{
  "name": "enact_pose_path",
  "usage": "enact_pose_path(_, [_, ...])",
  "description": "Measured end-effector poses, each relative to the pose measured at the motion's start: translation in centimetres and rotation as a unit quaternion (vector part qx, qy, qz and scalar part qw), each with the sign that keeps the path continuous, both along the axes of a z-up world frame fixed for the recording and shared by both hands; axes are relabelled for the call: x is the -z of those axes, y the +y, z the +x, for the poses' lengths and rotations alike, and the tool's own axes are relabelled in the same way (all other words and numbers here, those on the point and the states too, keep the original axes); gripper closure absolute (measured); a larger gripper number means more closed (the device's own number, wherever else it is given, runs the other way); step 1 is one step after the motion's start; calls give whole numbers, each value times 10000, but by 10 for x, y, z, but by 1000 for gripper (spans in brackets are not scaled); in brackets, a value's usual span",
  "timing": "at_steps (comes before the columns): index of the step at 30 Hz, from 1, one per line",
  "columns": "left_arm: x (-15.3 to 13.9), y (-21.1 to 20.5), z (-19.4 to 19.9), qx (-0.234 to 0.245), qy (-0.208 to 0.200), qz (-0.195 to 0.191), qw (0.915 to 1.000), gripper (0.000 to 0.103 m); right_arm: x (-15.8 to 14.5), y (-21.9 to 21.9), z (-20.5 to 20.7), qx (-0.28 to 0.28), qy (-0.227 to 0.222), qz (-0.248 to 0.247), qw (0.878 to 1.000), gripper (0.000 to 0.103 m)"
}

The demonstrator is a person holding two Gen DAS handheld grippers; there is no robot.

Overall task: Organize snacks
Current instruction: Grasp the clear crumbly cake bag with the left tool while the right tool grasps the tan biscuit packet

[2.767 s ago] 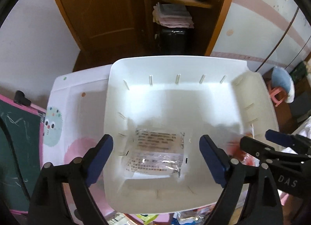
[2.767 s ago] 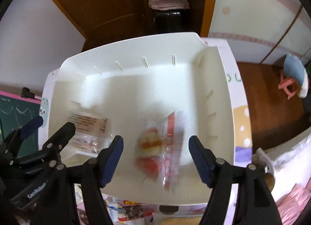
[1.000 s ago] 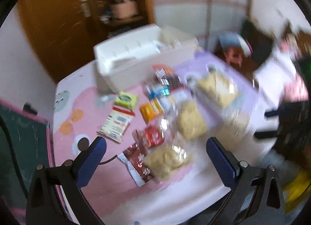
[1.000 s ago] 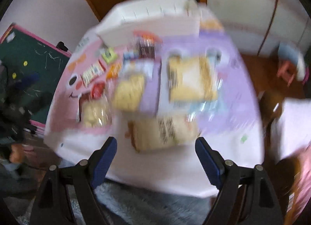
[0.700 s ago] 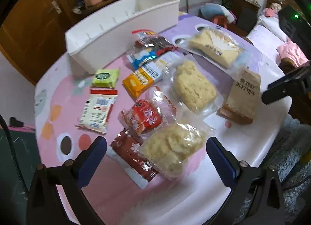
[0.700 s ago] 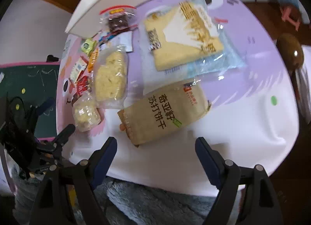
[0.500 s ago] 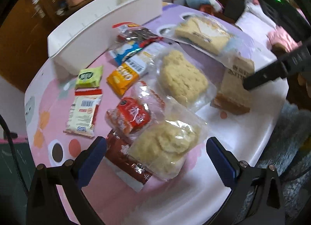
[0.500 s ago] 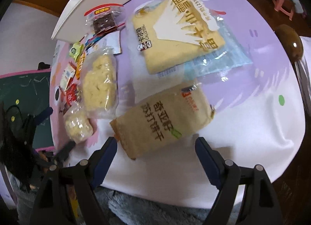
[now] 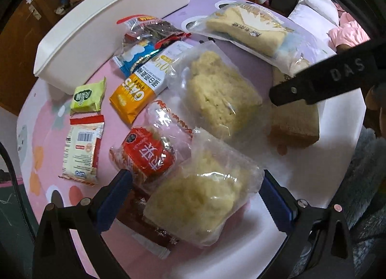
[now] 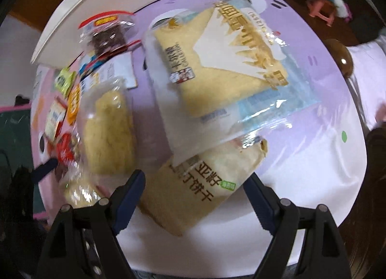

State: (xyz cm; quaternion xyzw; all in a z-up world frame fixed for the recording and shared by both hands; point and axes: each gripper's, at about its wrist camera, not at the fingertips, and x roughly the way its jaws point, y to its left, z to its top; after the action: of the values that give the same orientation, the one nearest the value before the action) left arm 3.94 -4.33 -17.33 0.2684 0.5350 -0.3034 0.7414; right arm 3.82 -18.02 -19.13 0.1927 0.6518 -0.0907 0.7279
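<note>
Snack packs lie spread over the round pink and purple table. My left gripper is open and hangs low over a clear bag of yellow crumbly snack, one finger on each side and neither pad pressing it. A red packet lies just left of that bag. My right gripper is open above a tan cracker pack, which sits between its fingers untouched. A large cake pack lies beyond it. The white bin stands at the table's far side.
More packets lie toward the bin: a second clear crumbly bag, an orange oats pack, a green packet, a white-and-red packet and a dark-filled bag. The right tool's black arm crosses the left wrist view. Bare white tabletop shows at the right.
Both grippers have left the bin, swung back over the table and come down close to the snacks. Both stay open.
</note>
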Motion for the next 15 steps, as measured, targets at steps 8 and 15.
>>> enact_pose_path(8, [10, 6, 2, -297, 225, 111, 9992, 19, 10, 47, 13, -339, -6, -1064, 9937, 12])
enact_pose_path(15, [14, 13, 0, -642, 531, 48, 9965, 39, 4, 40, -7, -896, -109, -1046, 9904, 34])
